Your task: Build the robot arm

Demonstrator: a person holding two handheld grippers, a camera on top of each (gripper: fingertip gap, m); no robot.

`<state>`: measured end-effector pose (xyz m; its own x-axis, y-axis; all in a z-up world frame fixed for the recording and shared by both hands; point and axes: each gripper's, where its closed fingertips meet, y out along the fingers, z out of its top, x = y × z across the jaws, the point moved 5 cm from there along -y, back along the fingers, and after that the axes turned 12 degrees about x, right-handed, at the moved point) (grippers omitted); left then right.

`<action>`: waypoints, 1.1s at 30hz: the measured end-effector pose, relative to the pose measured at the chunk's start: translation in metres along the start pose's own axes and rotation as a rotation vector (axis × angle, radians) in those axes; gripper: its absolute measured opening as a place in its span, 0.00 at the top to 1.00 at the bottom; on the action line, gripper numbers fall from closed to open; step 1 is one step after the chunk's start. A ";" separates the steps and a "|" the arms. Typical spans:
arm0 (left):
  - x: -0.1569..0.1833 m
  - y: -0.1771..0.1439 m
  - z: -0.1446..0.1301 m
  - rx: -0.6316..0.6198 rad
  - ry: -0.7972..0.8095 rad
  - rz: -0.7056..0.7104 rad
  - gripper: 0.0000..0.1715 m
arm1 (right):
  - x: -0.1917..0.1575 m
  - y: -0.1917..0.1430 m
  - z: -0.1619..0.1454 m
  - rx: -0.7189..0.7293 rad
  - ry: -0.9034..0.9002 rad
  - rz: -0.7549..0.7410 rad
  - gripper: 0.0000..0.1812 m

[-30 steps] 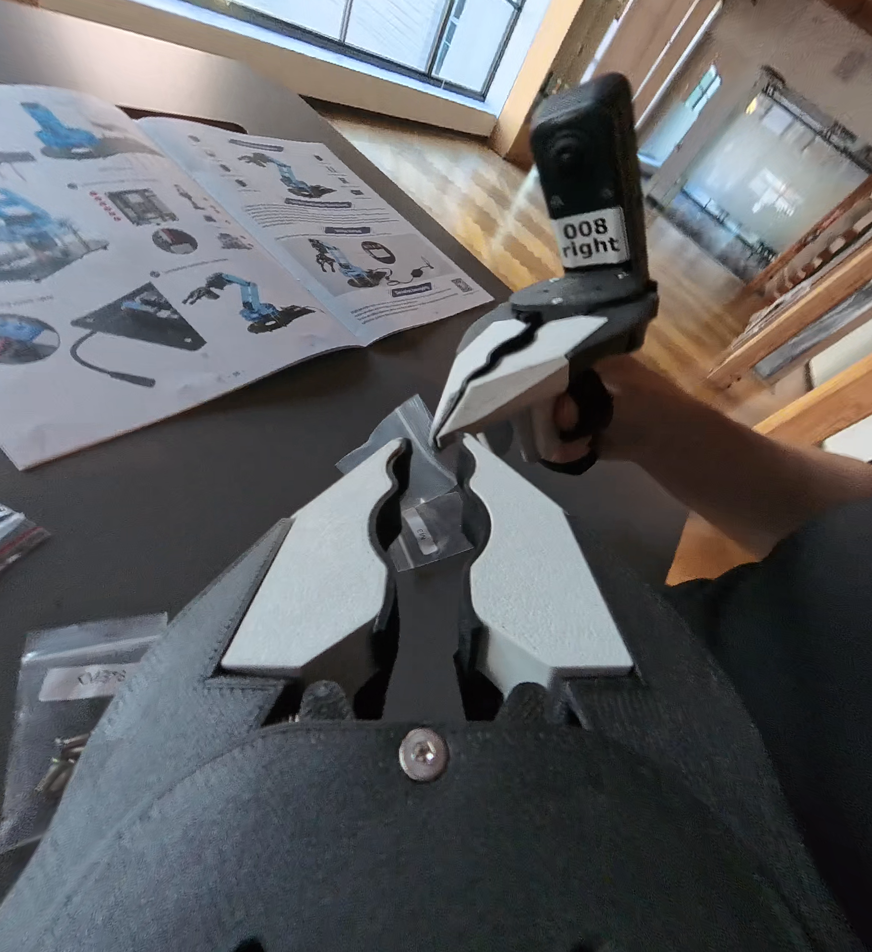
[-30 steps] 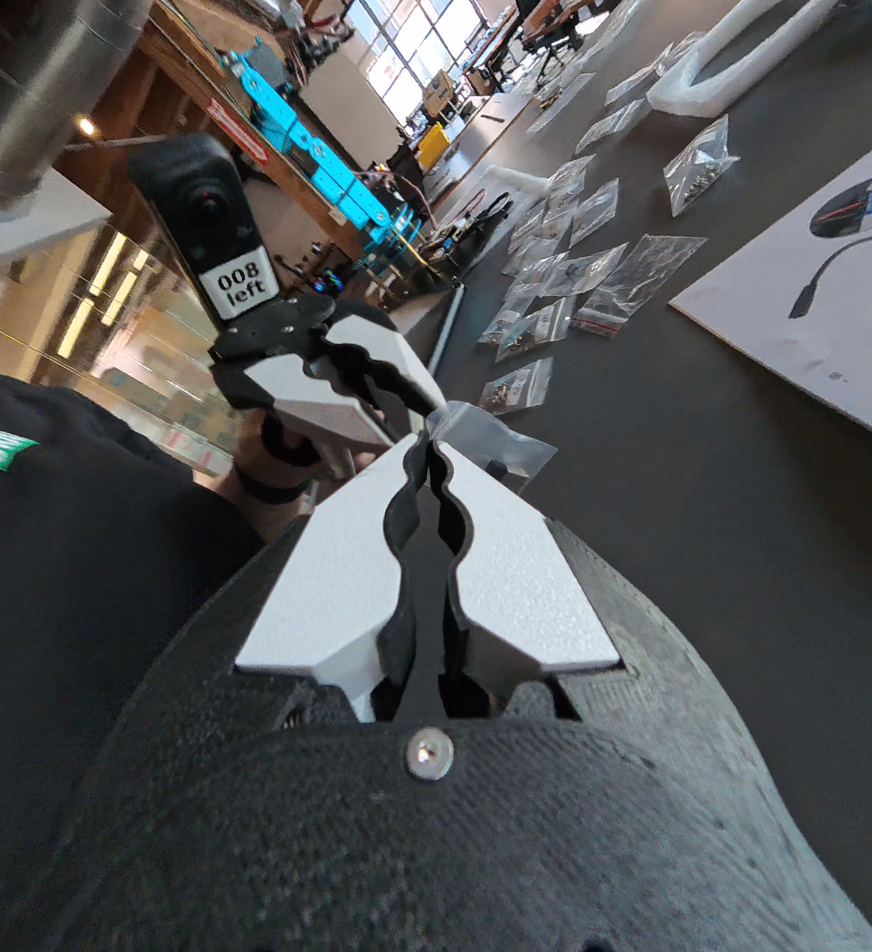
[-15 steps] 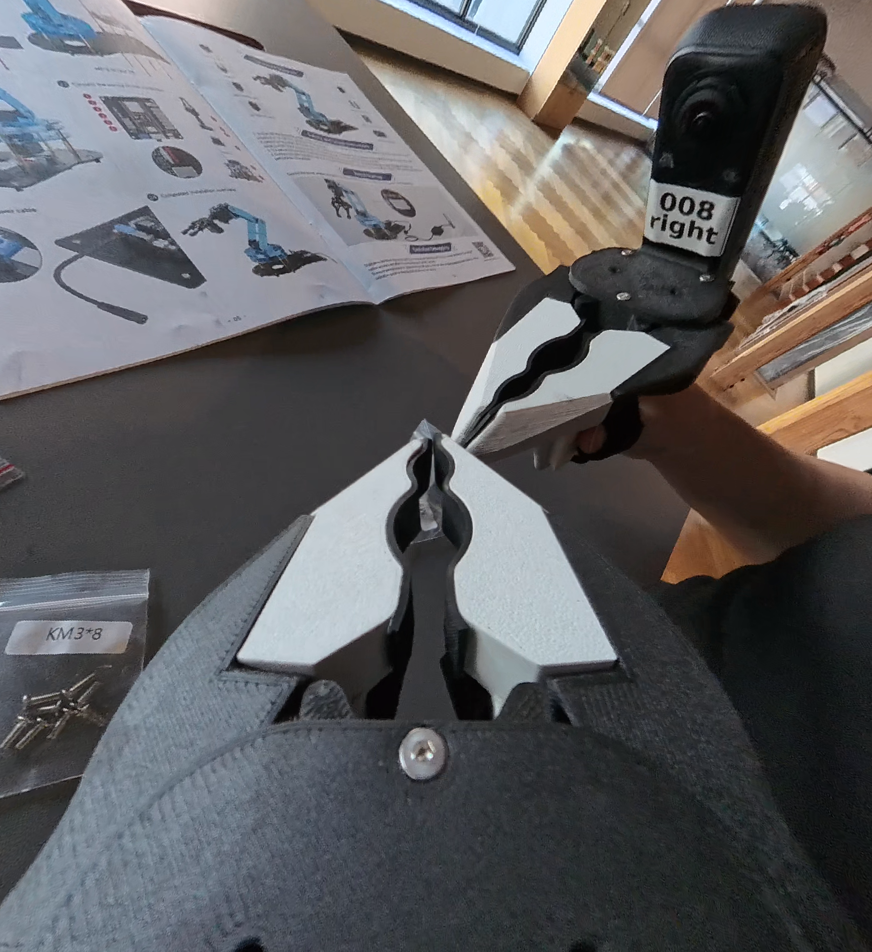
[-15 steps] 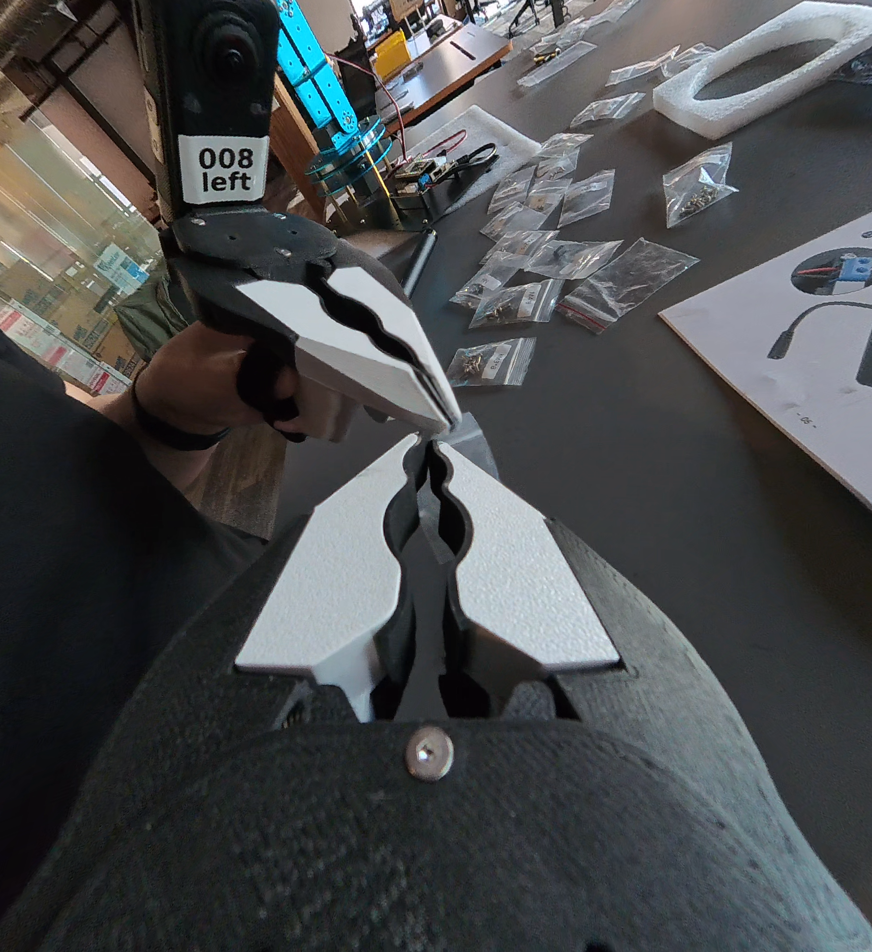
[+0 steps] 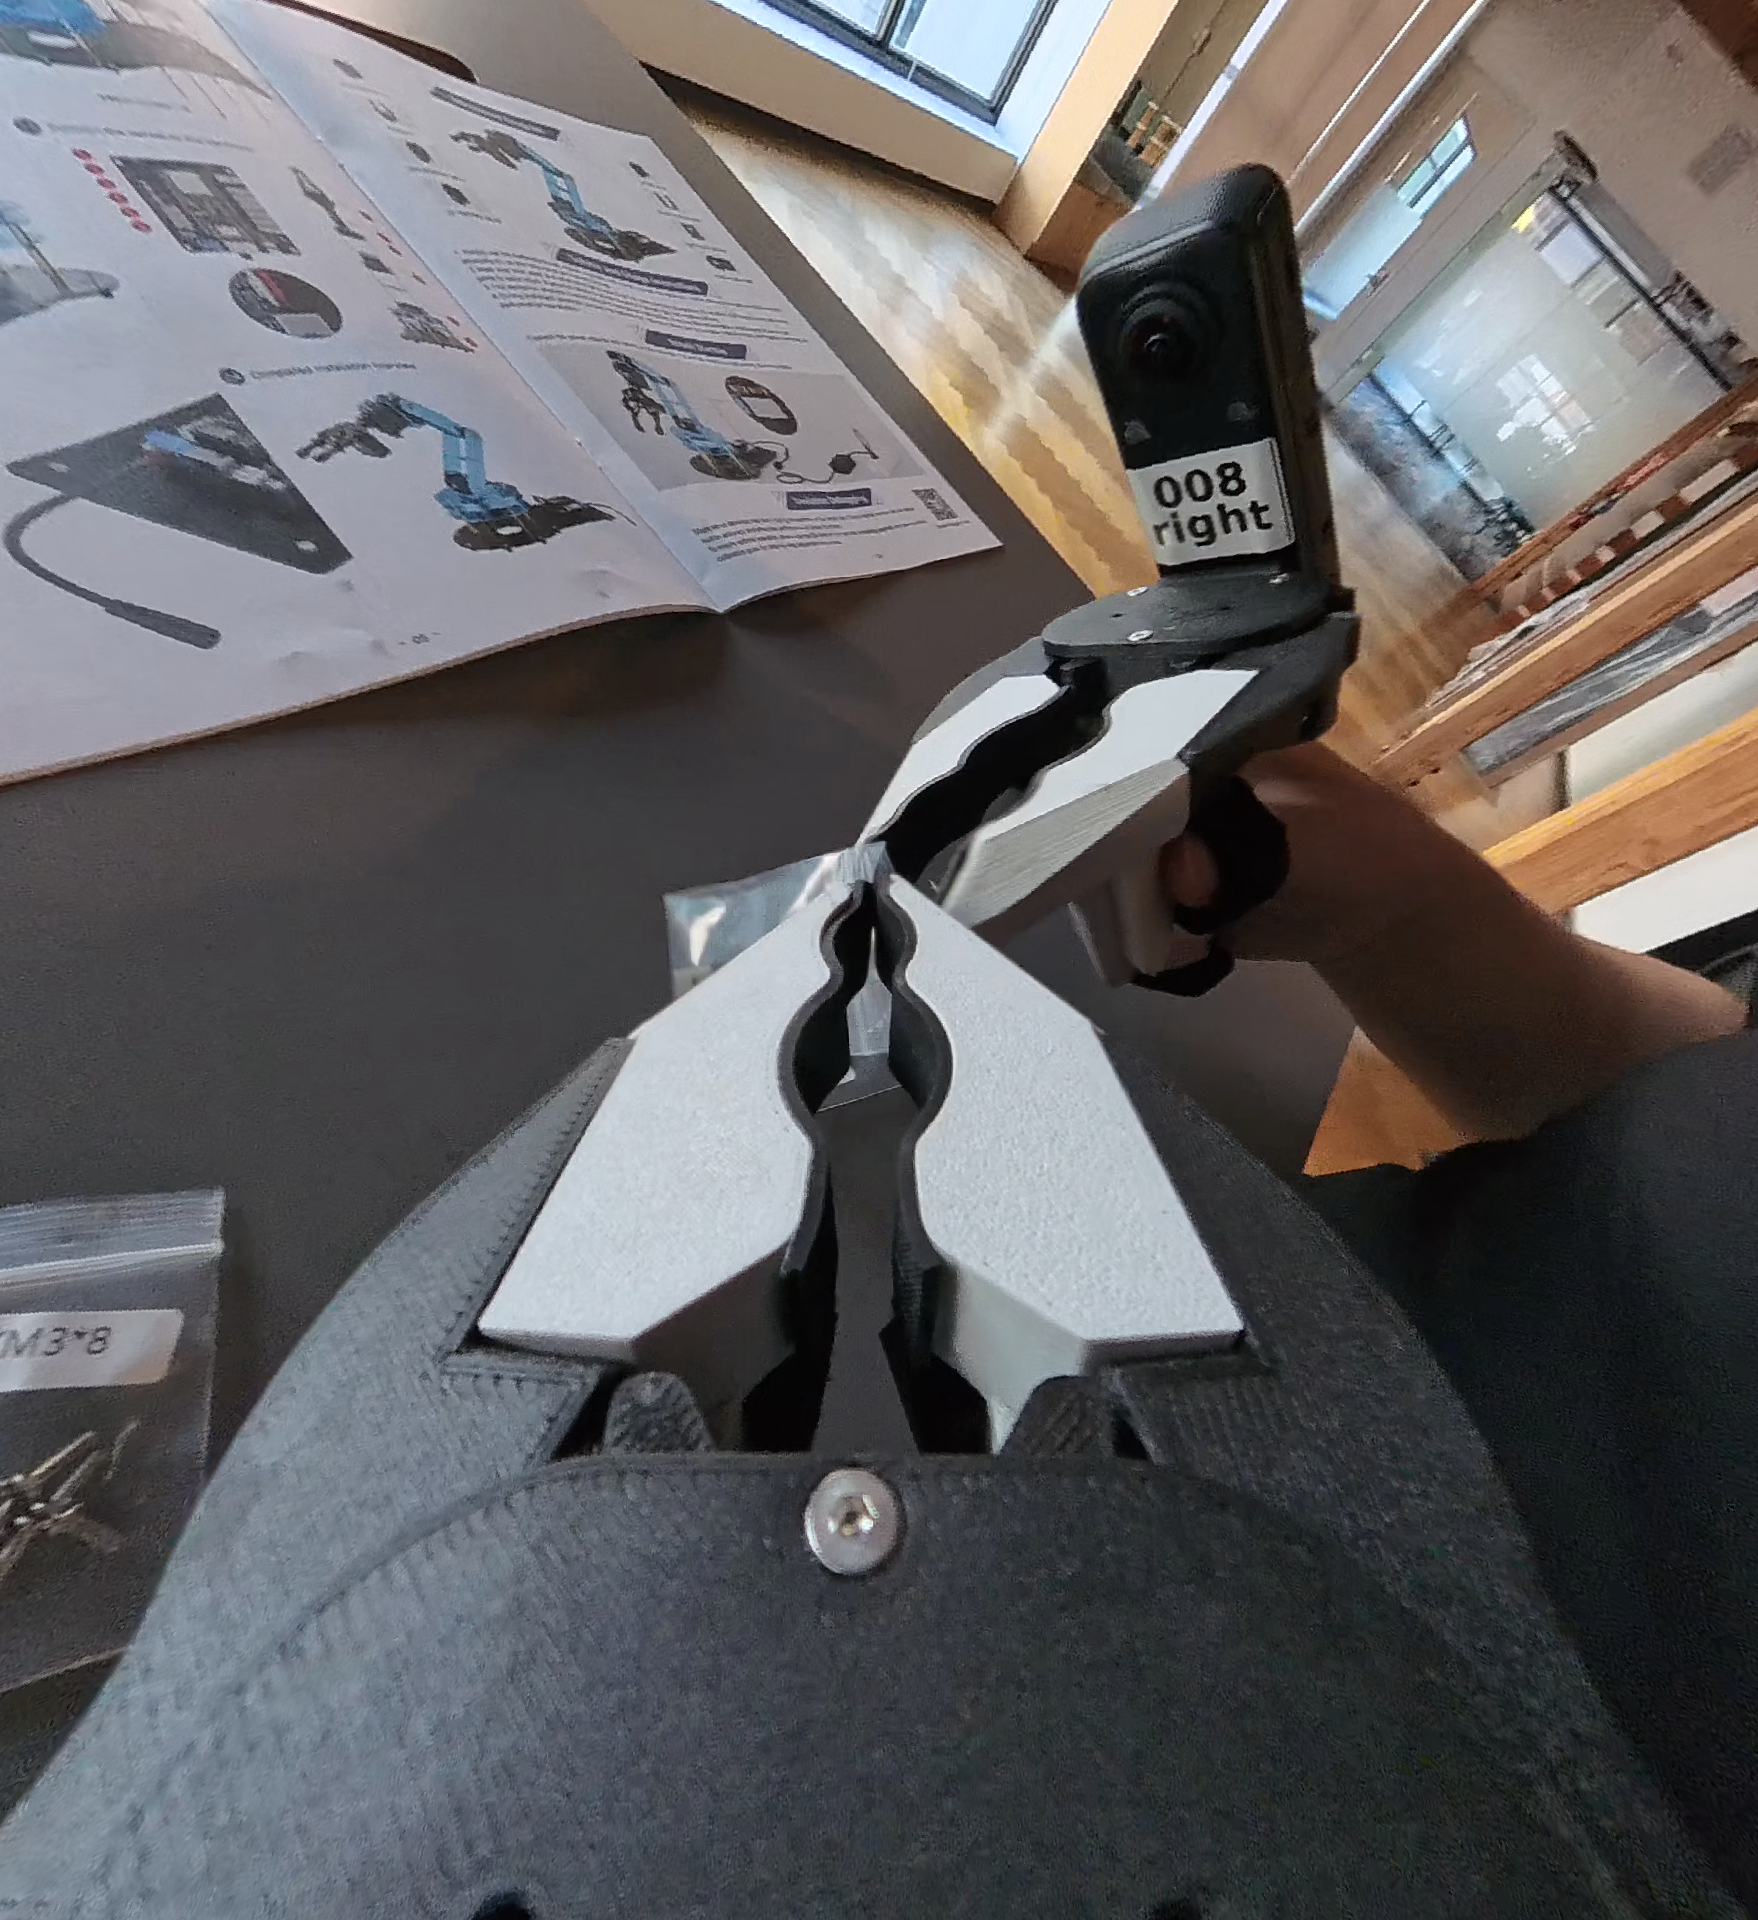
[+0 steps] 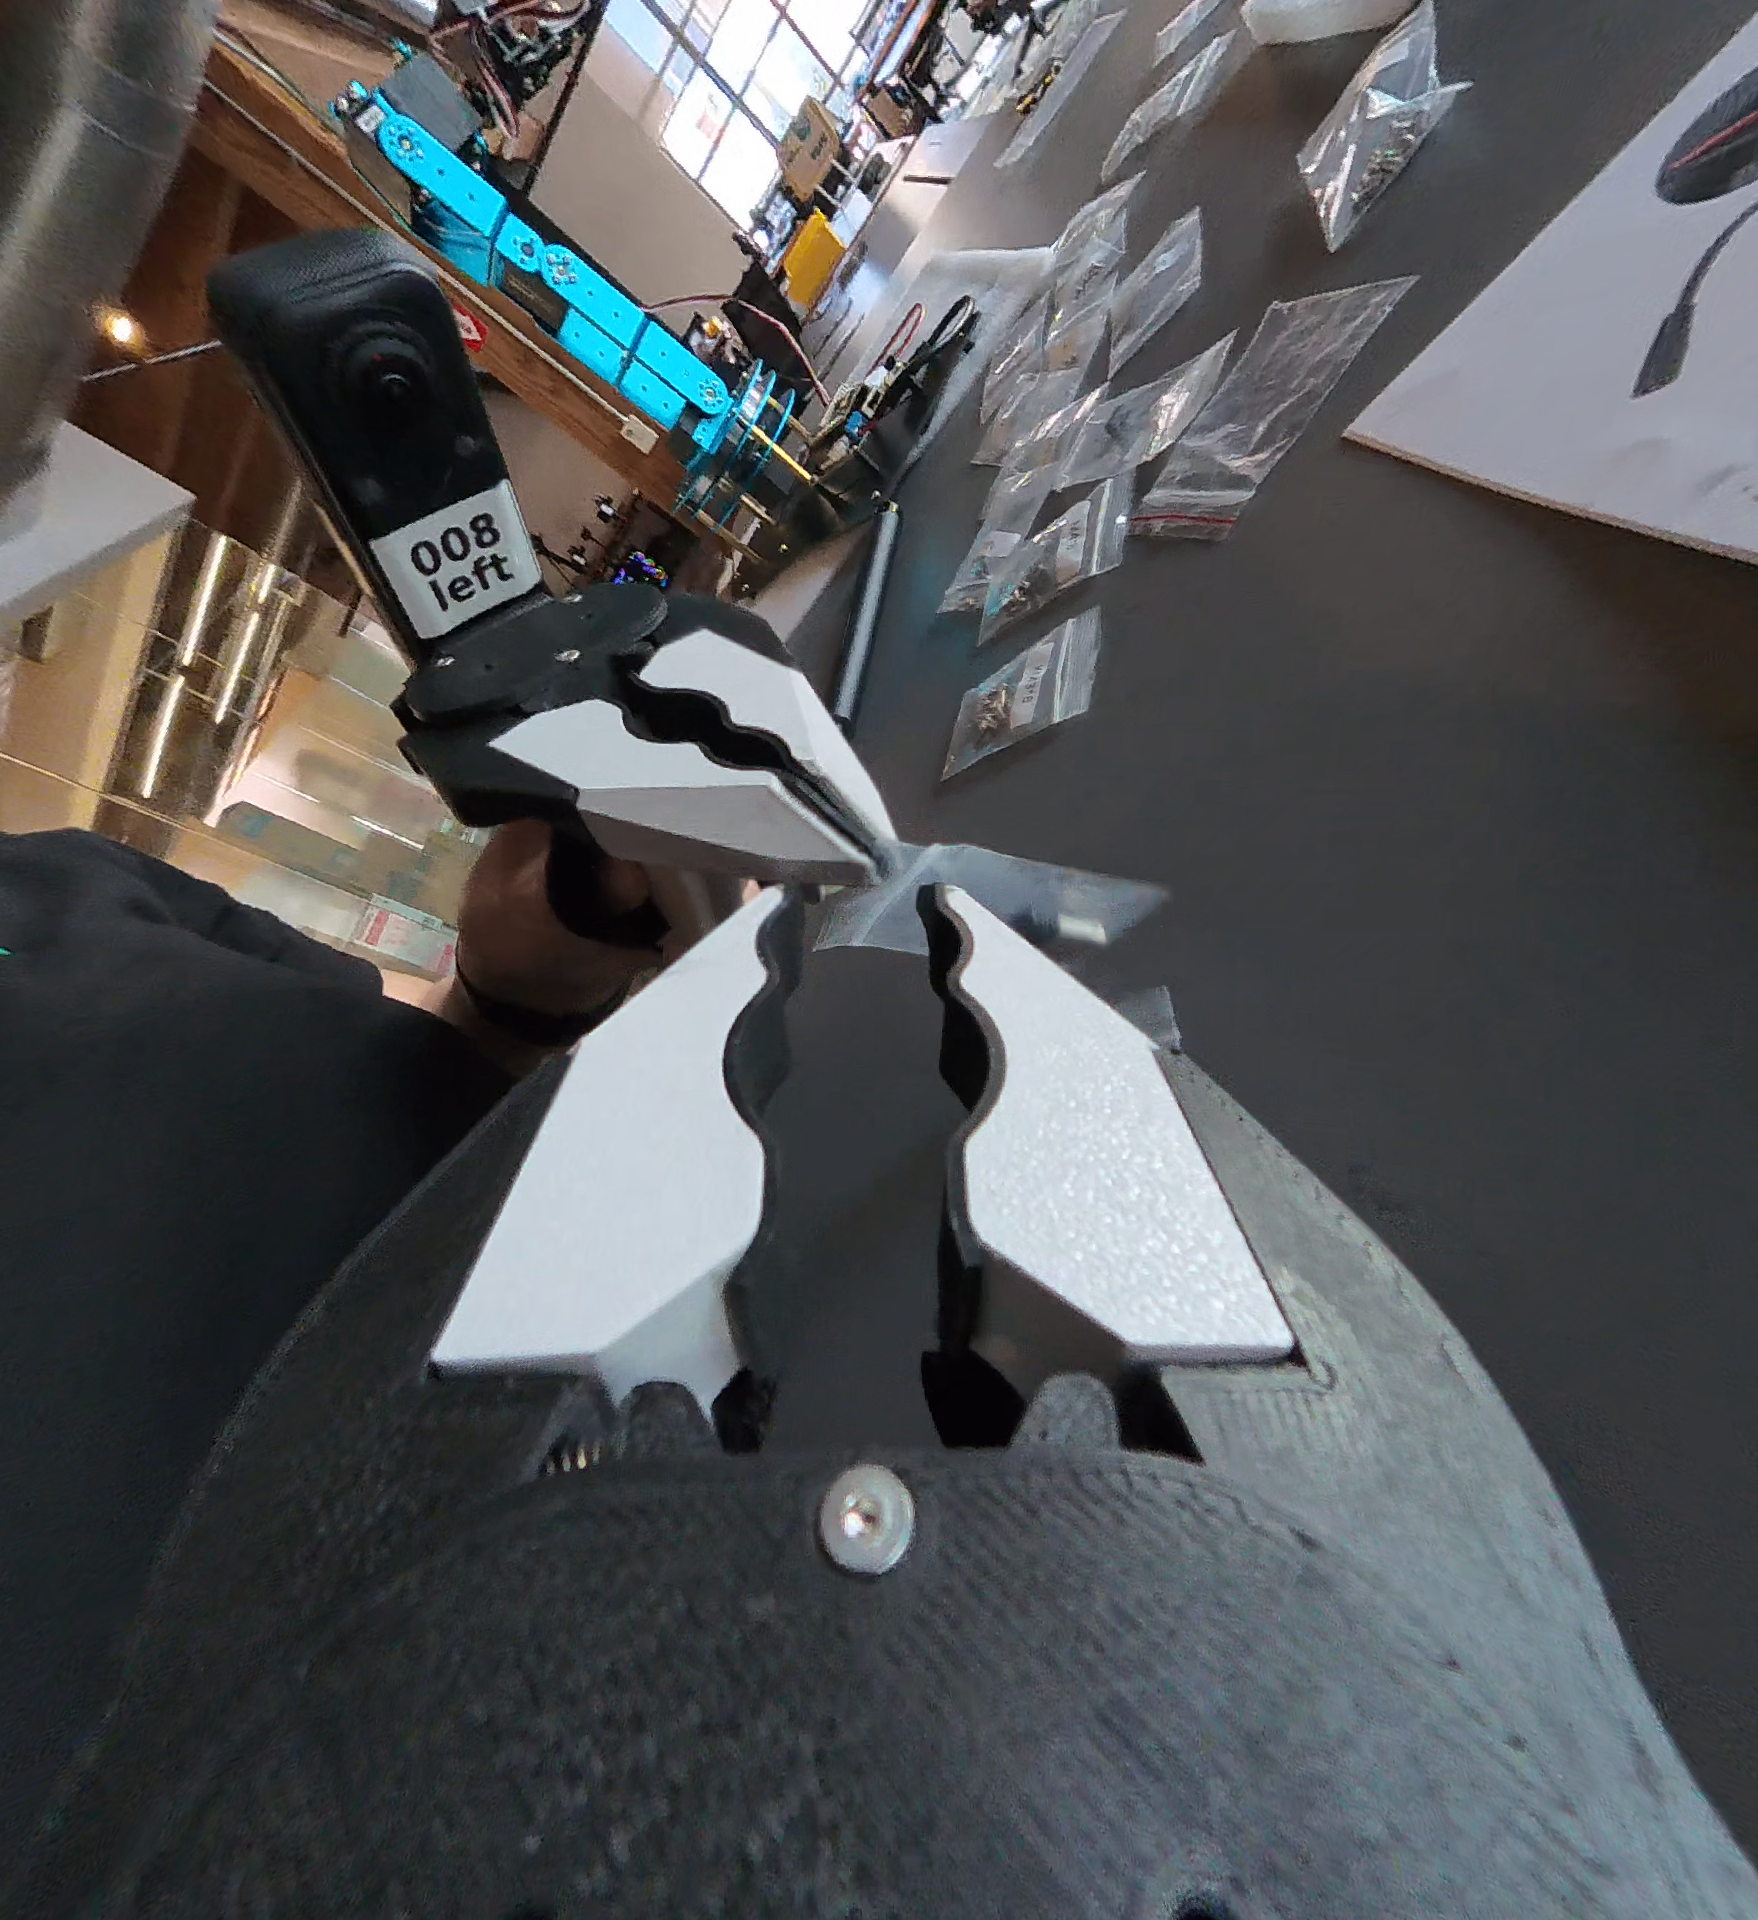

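Right hand-held gripper (image 6: 859, 904) now spread, off clear bag (image 6: 1010, 894); left hand-held gripper (image 5: 870, 899) pinching bag's corner.

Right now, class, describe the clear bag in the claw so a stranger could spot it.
Start at the dark table with the open booklet, then find the left claw nearer than it. The small clear bag is pinched in its tips, held up, while the other bags lie flat.

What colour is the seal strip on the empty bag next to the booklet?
Red, along the bottom edge of the clear zip bag; right wrist view shows it best.
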<state>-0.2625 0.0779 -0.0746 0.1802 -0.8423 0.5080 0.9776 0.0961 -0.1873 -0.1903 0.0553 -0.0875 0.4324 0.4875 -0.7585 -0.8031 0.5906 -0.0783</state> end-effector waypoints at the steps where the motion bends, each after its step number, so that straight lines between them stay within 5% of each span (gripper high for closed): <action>1: 0.000 0.001 -0.001 0.001 -0.021 -0.011 1.00 | 0.003 -0.001 0.000 0.002 0.002 -0.020 0.88; 6: 0.000 0.003 -0.005 0.005 -0.077 -0.028 1.00 | 0.001 -0.003 -0.005 -0.023 -0.033 -0.022 1.00; 19: -0.004 0.008 -0.017 -0.019 -0.033 0.017 1.00 | 0.016 -0.016 -0.008 -0.026 -0.101 -0.169 1.00; 22: -0.001 0.010 -0.016 -0.010 -0.055 -0.002 1.00 | 0.016 -0.014 -0.013 -0.048 -0.105 -0.183 0.91; 33: 0.003 0.012 -0.013 0.028 -0.075 0.023 1.00 | 0.011 -0.018 -0.007 0.090 -0.150 -0.286 0.98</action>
<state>-0.2514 0.0700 -0.0862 0.2096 -0.7977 0.5655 0.9755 0.1310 -0.1767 -0.1740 0.0457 -0.0986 0.6962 0.3790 -0.6096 -0.6037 0.7686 -0.2116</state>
